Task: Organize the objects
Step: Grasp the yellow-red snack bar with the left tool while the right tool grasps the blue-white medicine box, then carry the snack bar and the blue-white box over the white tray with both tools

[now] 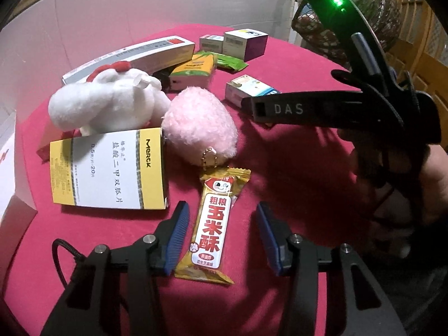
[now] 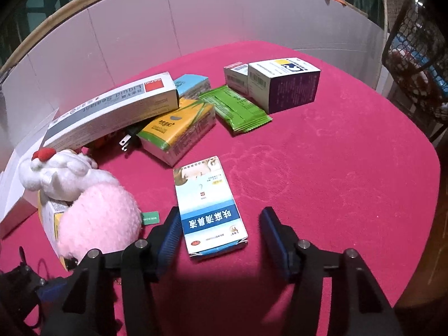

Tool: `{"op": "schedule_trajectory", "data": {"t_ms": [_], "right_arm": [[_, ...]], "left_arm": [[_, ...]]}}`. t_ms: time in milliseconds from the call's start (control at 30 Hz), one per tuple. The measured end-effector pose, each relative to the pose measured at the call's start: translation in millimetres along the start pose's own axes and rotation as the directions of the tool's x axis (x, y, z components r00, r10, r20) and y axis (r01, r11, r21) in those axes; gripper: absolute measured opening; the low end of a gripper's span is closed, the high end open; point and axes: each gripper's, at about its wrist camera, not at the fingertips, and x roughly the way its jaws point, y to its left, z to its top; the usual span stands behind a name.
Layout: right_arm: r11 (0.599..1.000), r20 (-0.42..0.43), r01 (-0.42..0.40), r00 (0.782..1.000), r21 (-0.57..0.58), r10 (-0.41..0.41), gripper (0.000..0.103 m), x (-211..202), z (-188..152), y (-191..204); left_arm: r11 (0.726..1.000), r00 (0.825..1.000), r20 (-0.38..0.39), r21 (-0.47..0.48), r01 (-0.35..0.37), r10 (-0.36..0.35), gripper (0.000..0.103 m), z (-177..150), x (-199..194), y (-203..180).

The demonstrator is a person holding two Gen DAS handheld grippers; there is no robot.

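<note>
Left gripper is spread around the snack bar, pads not pinching yet; right gripper likewise straddles the blue-and-white box. Risk, I'd guess: the crinkly wrapper slipping, or nudging the pink plush just beside. The yellow box under the plush is mostly hidden.

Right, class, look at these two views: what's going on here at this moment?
A person holds a gripper in each hand over a red cloth strewn with boxes and plush toys. The left gripper straddles a yellow snack bar; the right gripper straddles a blue-and-white box. Neither item is clamped or lifted yet; both lie flat between open jaws.
</note>
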Motion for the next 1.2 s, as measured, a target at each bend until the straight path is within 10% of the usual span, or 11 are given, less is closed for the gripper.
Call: {"op": "schedule_trajectory", "data": {"t_ms": [500,700,1200], "right_arm": [[1.0,0.029,-0.009,1.0,-0.028,0.009,0.049,0,-4,-4],[0.998,0.033,-0.058,0.998,0.013,0.058,0.045,-5,-6,-12],[0.992,0.08,-0.116,0.99,0.041,0.112,0.042,-27,-11,-15]], "left_arm": [[0.999,0.998,0.031,0.013,-0.047,0.047,0.048,15,18,-10],[0.998,0.998,0.048,-0.037,-0.046,0.048,0.023,16,16,0],[0.991,0.992,0.125,-0.134,-0.01,0.027,0.02,1,-10,18]]}}
